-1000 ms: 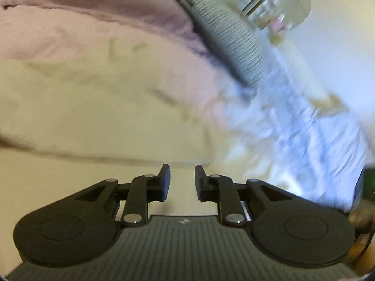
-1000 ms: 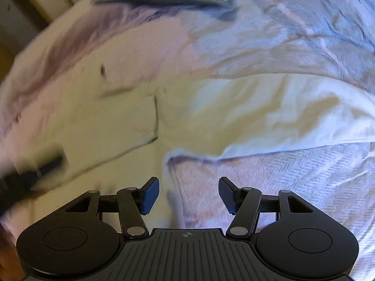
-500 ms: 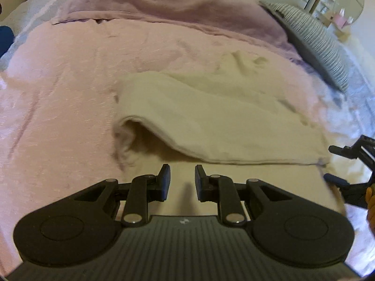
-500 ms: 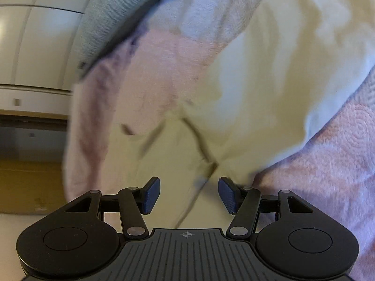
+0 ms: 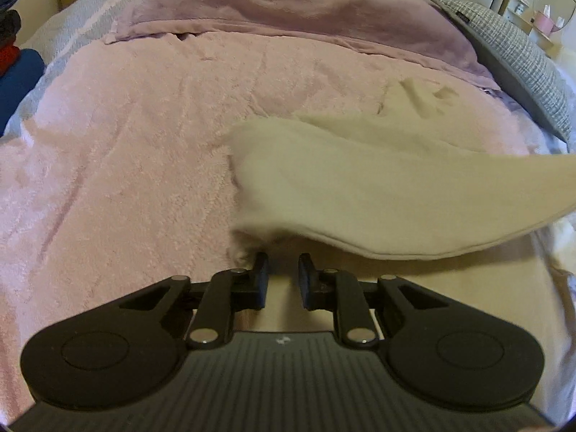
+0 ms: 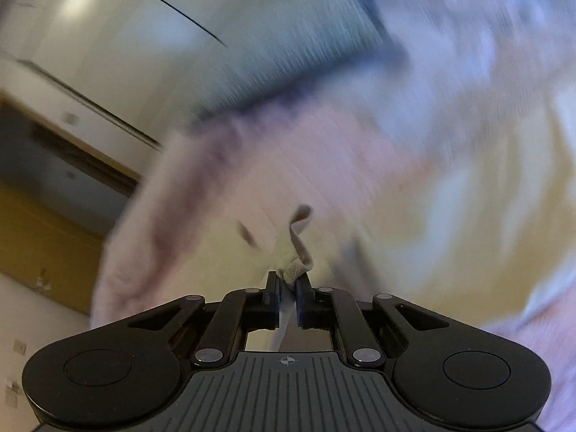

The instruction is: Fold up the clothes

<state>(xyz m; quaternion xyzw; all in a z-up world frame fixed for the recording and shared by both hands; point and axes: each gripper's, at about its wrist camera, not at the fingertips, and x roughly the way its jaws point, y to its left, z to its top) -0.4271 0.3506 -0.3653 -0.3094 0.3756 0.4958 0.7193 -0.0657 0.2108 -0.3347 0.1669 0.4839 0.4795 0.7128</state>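
Note:
A cream garment [image 5: 378, 194] lies on the pink bed cover, folded over itself, its upper layer lifted toward the right edge of the left wrist view. My left gripper [image 5: 283, 264] is open and empty, low over the garment's lower layer next to its left fold. In the blurred right wrist view my right gripper [image 6: 287, 280] is shut on a bunched edge of the cream garment [image 6: 300, 252], which rises from between the fingers.
A pink bed cover [image 5: 126, 165] spreads left of the garment. A mauve blanket [image 5: 288, 10] lies at the far end, a grey pillow [image 5: 522, 64] at the right. Dark blue and red items [image 5: 18, 68] sit at the left edge. Cupboard doors [image 6: 108, 36] show beyond the bed.
My right gripper has closed on the garment's edge and lifted it, swinging fast. The garment's upper layer has risen on the right. My left gripper has moved in close to the left fold.

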